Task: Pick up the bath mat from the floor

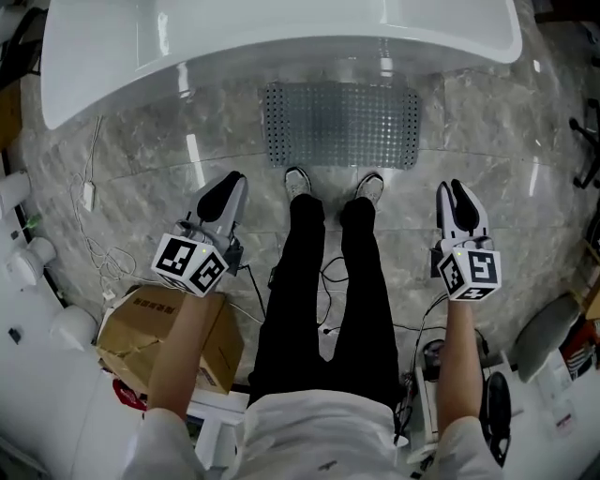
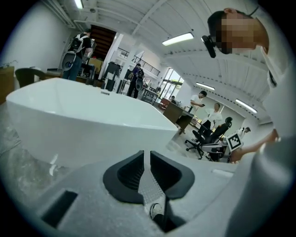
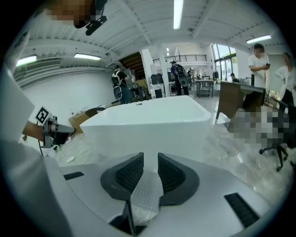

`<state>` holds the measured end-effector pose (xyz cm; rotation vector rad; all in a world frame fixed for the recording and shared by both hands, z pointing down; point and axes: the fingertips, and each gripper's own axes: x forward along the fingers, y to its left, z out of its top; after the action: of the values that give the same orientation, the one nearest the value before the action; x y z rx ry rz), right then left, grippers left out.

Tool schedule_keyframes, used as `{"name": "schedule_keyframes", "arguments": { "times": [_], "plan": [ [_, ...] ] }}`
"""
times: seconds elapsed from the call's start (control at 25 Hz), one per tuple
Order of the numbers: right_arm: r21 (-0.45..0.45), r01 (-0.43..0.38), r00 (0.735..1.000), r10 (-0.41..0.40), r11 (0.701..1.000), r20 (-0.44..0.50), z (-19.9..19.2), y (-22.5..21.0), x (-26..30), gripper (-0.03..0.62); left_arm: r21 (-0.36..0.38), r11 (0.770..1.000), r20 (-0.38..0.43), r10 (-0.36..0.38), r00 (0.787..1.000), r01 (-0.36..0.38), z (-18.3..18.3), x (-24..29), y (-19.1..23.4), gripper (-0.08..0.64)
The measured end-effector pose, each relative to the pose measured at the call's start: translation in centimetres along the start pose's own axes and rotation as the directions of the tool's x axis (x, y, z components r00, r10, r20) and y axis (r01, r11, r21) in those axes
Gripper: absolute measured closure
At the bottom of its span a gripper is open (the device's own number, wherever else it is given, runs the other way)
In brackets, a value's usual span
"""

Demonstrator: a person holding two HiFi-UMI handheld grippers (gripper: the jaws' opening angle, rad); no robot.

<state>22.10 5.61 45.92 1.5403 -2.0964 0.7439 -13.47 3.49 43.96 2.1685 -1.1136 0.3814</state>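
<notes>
The bath mat (image 1: 339, 124), grey, see-through and dotted with holes, lies flat on the marble floor against the white bathtub (image 1: 281, 28). My shoes (image 1: 298, 180) stand at its near edge. My left gripper (image 1: 230, 180) hangs above the floor to the left of the mat and is shut, with only a thin slit between its jaws and nothing in it. My right gripper (image 1: 453, 187) hangs to the right of the mat, jaws a little apart and empty. Both gripper views look down past the jaws, where the mat (image 2: 149, 190) (image 3: 147, 192) shows below the left gripper (image 2: 147, 159) and the right gripper (image 3: 150, 162).
A cardboard box (image 1: 159, 328) sits at my lower left, with a white cable (image 1: 89, 197) trailing on the floor beyond it. Black cables (image 1: 328, 281) run behind my feet. People and office chairs (image 2: 208, 136) are farther off in the room.
</notes>
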Motion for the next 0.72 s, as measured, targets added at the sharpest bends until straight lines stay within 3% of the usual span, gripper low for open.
{"name": "schedule_keyframes", "arguments": {
  "times": [0.12,0.4,0.72],
  "plan": [
    [0.041,-0.019,0.999,0.02,0.999,-0.036,-3.7,-2.2,2.6,0.517,-0.033,0.999,-0.05,-0.005,0.999,0.004,-4.0,2.5,0.4,0.488],
    [0.021,-0.022,0.989,0.025,1.0,-0.148,-12.7,-6.3,9.5,0.473,-0.091,0.994,-0.14,0.052,0.989,-0.065,-12.7,7.4,4.1,0.444],
    [-0.041,0.025,0.965,-0.035,0.999,-0.261,-21.8,-9.2,16.9,0.463,-0.061,0.992,-0.235,0.089,0.968,-0.106,-21.7,11.7,10.3,0.408]
  ]
}}
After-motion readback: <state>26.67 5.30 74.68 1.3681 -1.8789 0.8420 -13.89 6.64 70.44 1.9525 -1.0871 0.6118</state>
